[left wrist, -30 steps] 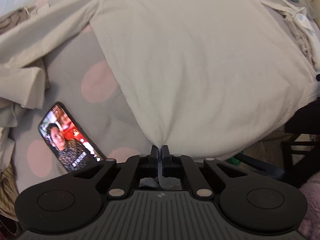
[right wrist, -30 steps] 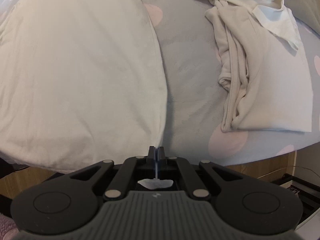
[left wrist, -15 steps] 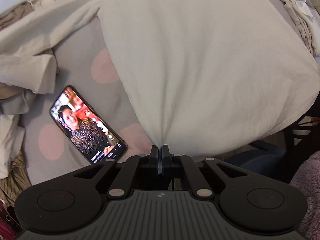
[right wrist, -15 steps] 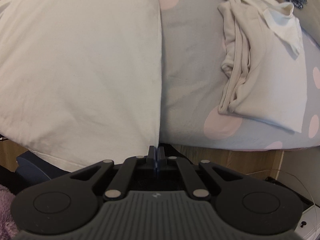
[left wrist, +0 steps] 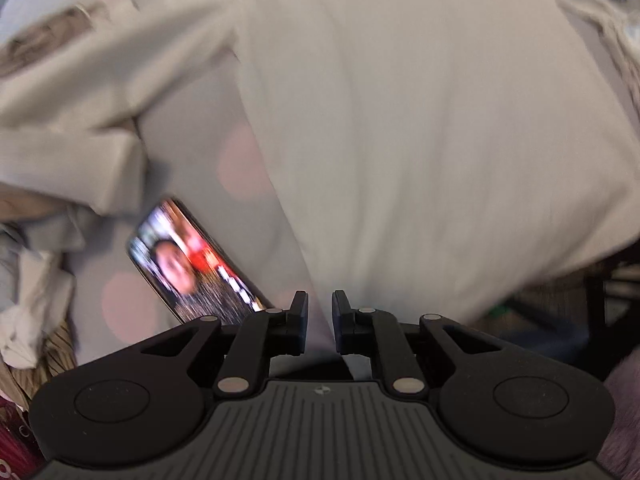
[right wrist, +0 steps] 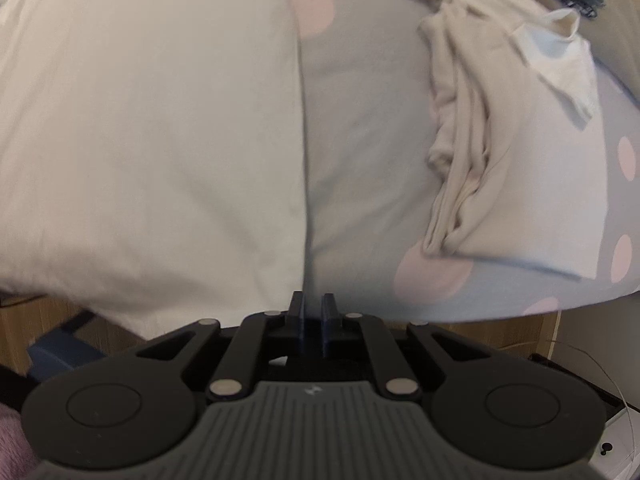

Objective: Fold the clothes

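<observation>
on bed sheet (right wrist: 360, 168): cream shirt (left wrist: 400, 140), hem betw parted left claw (left wrist: 320, 312); right claw (right wrist: 313, 312) slightly apart.

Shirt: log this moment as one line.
left tongs: open | right tongs: open | shirt: flat on bed, hem over edge | phone: beside shirt

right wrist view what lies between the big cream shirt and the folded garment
Only bare grey pink-dotted sheet separates the big cream shirt from the folded garment, in the right wrist view.
</observation>
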`<state>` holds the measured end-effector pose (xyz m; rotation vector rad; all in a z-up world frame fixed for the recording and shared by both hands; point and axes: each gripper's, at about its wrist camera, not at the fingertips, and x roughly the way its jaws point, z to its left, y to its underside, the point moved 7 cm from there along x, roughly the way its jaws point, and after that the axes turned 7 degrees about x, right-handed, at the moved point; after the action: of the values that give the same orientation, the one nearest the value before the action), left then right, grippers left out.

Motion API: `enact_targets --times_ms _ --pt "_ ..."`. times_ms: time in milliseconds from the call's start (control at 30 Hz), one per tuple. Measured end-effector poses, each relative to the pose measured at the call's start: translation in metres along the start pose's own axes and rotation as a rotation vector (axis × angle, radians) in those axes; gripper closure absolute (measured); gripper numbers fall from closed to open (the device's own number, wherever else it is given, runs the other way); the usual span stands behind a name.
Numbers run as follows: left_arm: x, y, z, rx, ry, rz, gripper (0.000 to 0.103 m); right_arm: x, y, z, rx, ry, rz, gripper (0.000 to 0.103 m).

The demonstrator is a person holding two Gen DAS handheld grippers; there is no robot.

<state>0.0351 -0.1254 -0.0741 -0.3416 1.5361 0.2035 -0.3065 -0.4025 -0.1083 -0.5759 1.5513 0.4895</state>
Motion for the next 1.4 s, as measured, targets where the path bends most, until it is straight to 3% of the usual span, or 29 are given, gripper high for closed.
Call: enact_targets --times_ms 133,467,733,900,1133,1333,1400 --pt "-0.016 -0.021 0.014 -0.043 -0.011 -0.064 0.091 -0.011 -0.028 0.001 0.045 -0.023 -0.077 0.092" --pt "-0.008 -0.067 0.034 -0.098 -0.068 -0.208 0.088 -0.009 -0.098 0.030 0.110 -0.088 -0.260 0.087" --pt "0.000 -0.109 0.073 -0.156 -0.168 -0.263 0.088 -0.017 -0.168 0.035 0.126 -0.078 -0.450 0.088" --pt "0.013 -0.130 0.094 -0.183 -0.196 -0.270 0.088 -0.012 -0.207 0.047 0.097 -0.083 -0.513 0.088" --pt "0.042 -0.161 0.107 -0.167 -0.246 -0.305 0.088 0.009 -0.266 0.075 0.052 -0.132 -0.540 0.088" --pt "0.066 -0.185 0.117 -0.188 -0.247 -0.301 0.088 0.039 -0.313 0.078 0.098 -0.142 -0.483 0.088" --pt "0.072 -0.190 0.118 -0.194 -0.236 -0.295 0.088 0.049 -0.323 0.081 0.107 -0.199 -0.442 0.088"
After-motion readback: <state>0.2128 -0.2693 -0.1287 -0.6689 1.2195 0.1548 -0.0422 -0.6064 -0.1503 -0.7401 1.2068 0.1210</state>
